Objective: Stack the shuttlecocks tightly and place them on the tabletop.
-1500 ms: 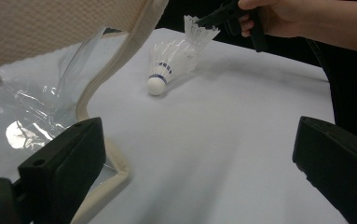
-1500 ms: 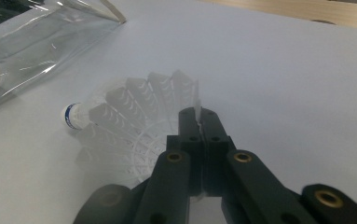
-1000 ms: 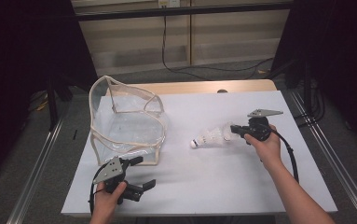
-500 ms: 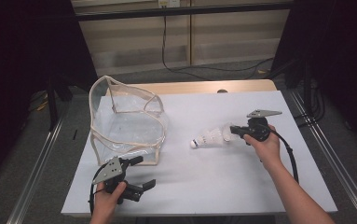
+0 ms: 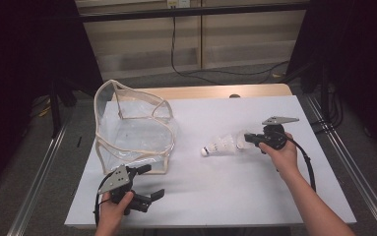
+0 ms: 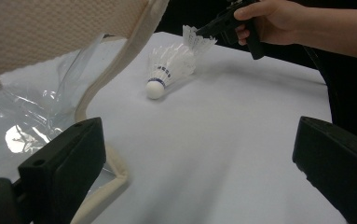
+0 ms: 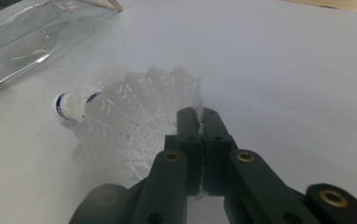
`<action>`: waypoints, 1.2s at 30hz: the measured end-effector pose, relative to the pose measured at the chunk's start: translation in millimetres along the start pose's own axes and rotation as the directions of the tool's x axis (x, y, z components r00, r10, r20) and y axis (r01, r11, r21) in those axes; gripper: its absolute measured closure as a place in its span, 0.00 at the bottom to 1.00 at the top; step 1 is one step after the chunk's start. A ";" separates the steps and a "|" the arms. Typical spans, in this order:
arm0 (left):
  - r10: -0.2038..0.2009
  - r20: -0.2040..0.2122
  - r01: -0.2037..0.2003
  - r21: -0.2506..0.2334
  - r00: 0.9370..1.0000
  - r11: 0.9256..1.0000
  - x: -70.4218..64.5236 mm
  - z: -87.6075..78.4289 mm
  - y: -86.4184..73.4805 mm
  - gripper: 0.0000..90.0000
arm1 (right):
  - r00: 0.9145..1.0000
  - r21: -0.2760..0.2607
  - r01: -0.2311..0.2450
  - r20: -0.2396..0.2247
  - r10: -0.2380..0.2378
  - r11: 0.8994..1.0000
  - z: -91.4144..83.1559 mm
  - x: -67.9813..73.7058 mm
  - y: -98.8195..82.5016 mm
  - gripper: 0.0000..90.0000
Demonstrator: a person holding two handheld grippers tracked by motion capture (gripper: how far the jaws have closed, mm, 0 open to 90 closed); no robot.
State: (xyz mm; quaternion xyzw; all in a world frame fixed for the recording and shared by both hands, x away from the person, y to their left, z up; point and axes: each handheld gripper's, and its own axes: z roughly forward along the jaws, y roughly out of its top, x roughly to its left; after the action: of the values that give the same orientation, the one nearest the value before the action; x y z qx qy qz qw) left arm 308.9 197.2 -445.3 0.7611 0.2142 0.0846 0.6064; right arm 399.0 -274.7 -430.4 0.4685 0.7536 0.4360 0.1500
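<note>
**Shuttlecock pinched, little has moved**

Right gripper (image 7: 198, 122) pinches the skirt rim of the white shuttlecock (image 5: 219, 144), which lies right of the clear bag (image 5: 132, 132), exactly as a second before. Left gripper (image 5: 146, 183) waits spread at the near edge (unmoved), so the lift seems pending.

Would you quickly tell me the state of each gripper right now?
Left gripper: open, holding nothing, beside the clear bag.
Right gripper: closed on the skirt rim of the white shuttlecock.
</note>
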 end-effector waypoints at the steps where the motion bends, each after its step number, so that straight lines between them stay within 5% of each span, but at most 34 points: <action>1: -0.002 0.001 0.002 -0.001 1.000 1.000 -0.2 0.1 0.0 0.03 | 1.000 0.002 0.000 -0.001 0.000 1.000 -0.3 -0.4 -0.5 0.97; 36: 0.002 -0.003 -0.002 -0.001 1.000 1.000 -0.2 -0.2 0.3 0.03 | 0.996 0.042 0.007 0.090 -0.011 0.999 -16.2 -17.5 -18.8 0.74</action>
State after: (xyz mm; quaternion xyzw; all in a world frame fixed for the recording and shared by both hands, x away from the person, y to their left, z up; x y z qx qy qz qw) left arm 308.7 197.2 -444.9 0.7609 0.2146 0.0865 0.6062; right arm 387.0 -301.2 -439.3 0.4874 0.7570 0.3981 0.1761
